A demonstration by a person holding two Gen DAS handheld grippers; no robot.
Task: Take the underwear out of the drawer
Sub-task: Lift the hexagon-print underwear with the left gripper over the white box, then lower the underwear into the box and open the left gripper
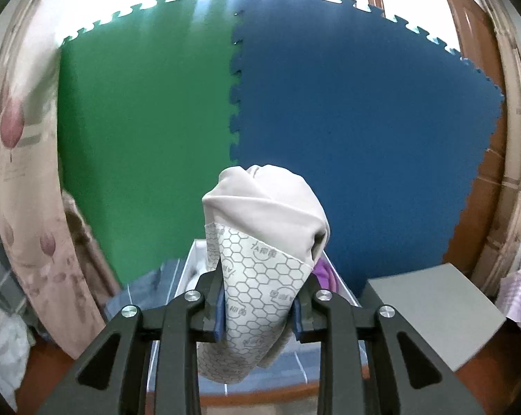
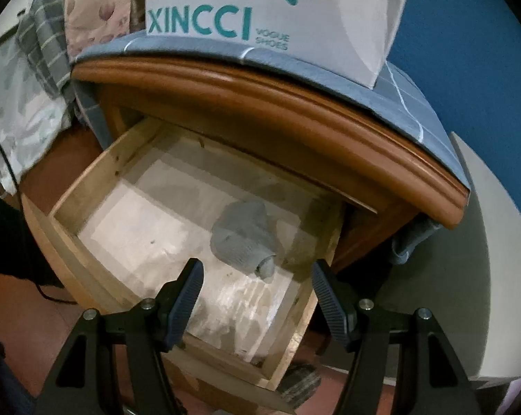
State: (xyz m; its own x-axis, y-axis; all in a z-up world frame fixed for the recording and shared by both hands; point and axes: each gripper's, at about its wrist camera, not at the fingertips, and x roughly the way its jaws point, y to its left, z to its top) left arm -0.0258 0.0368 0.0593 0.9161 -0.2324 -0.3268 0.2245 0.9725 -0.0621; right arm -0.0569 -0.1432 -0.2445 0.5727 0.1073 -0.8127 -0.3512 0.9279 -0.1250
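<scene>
Open wooden drawer (image 2: 98, 180) with a grey rolled garment (image 2: 241, 238) lying at its right, below the released, empty right gripper (image 2: 257, 288); left gripper (image 1: 258, 306) clenched on beige underwear (image 1: 267, 214) held over the white box (image 1: 191, 263), whose loose folds may slip from the narrow pinch.

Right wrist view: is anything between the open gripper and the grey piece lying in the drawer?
Nothing visible. The right gripper hangs open above the pulled-out drawer, and the grey rolled garment lies uncovered on the drawer floor just beyond its fingertips.
</scene>
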